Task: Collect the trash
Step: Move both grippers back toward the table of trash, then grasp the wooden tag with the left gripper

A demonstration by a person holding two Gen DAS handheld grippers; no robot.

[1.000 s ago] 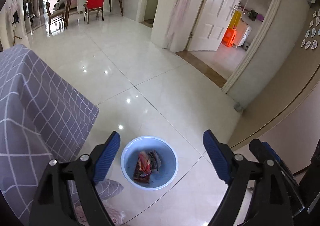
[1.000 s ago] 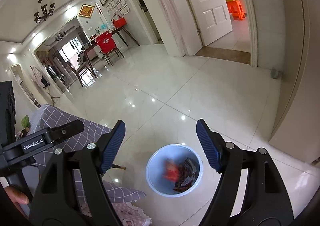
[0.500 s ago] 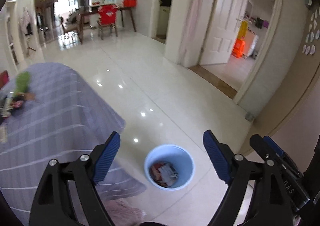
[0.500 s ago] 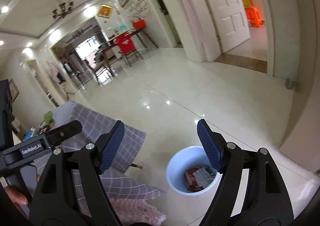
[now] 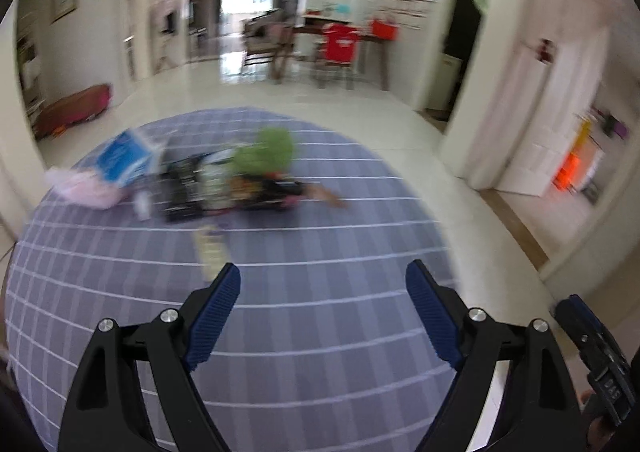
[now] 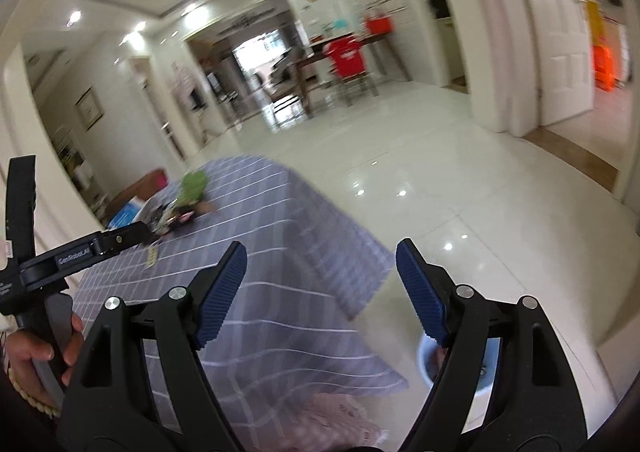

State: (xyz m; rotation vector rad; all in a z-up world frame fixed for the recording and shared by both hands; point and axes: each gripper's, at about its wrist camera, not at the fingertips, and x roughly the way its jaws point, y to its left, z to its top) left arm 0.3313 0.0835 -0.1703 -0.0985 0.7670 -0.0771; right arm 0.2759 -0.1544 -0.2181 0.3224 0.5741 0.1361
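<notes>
1. The left gripper hangs over the grey checked tablecloth, jaws spread, holding nothing.
2. The right gripper is likewise spread and bare.
3. The trash (blurred wrappers) lies on the table's far side.
4. The blue bin sits on the floor, near right.

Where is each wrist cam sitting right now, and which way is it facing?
Left wrist: behind the open left gripper, above the grey checked tablecloth, facing the blurred clutter pile.
Right wrist: behind the open right gripper, over the table corner and blue bin; the person's left hand shows.
Shared: tablecloth, clutter, red-draped chair.
</notes>
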